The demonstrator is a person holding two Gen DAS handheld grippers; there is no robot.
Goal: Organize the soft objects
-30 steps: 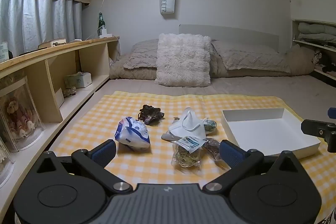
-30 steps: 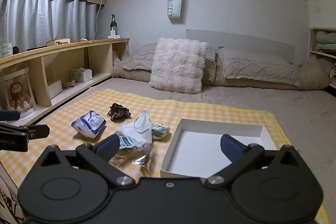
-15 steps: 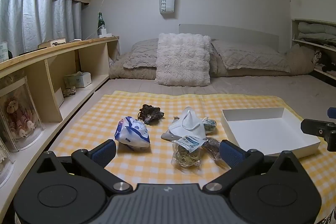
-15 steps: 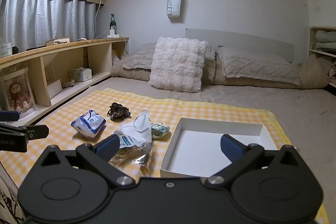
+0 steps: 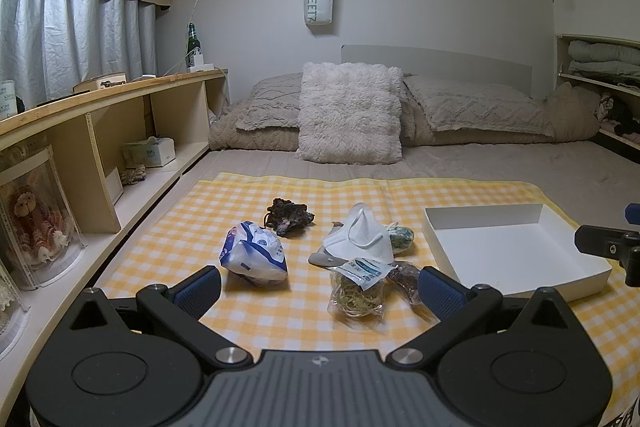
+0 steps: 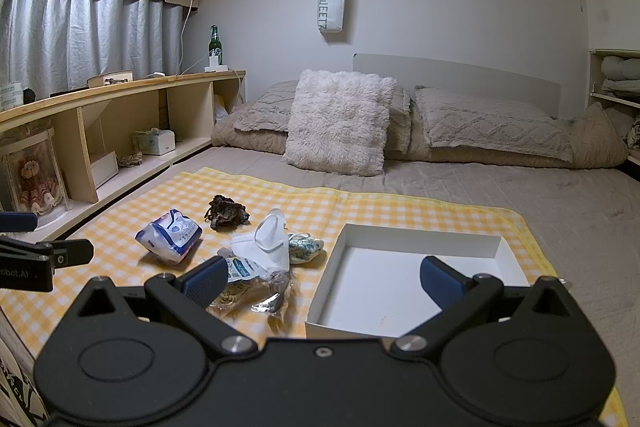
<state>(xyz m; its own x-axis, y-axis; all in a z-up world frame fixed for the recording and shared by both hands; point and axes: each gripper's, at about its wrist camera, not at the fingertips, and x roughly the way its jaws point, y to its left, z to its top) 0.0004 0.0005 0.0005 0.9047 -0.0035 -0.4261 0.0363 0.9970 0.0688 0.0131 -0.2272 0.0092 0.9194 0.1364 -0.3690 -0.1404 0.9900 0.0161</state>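
Note:
On a yellow checked cloth (image 5: 248, 195) lie a blue-white tissue pack (image 5: 253, 259) (image 6: 170, 235), a dark scrunchie (image 5: 289, 217) (image 6: 226, 211), a white face mask (image 5: 360, 237) (image 6: 266, 245), a small patterned pouch (image 5: 402, 237) (image 6: 304, 246) and clear bags of rubber bands (image 5: 358, 293) (image 6: 248, 287). An empty white box (image 5: 516, 251) (image 6: 412, 279) sits to the right. My left gripper (image 5: 320, 289) is open and empty, just short of the bags. My right gripper (image 6: 322, 281) is open and empty, over the box's near left corner.
The cloth lies on a grey-beige bed with a fluffy white pillow (image 5: 350, 119) and other pillows at the head. A wooden shelf unit (image 5: 100, 131) runs along the left with a tissue box and framed dolls. Shelves with folded bedding (image 5: 600, 63) stand at the right.

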